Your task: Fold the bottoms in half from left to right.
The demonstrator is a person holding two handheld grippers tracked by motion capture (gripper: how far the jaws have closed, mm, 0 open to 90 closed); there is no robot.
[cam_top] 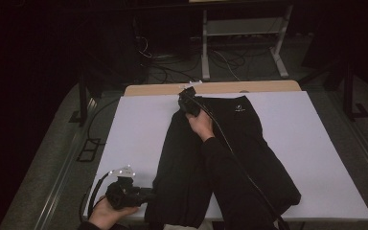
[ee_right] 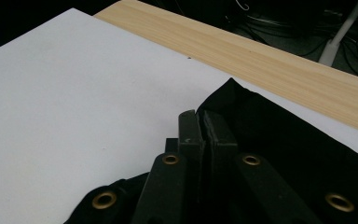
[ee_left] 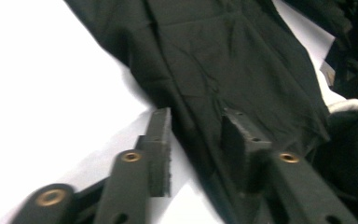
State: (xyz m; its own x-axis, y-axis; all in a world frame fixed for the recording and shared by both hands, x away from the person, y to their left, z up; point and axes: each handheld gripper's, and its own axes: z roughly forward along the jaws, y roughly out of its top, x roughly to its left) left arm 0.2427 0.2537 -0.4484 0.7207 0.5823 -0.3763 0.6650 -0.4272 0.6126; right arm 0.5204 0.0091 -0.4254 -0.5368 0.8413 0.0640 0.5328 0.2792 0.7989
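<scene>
Right tool (ee_right: 200,122) clamped on black garment (cam_top: 235,143) corner; left tool (ee_left: 198,133) apart, straddling garment edge.

trousers (cam_top: 230,158) hems (near end) cut off below

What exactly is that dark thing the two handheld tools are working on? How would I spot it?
Look at the white board covering the table. The black garment lies spread across its middle, the only cloth there, with a small pale logo near its far edge.
</scene>
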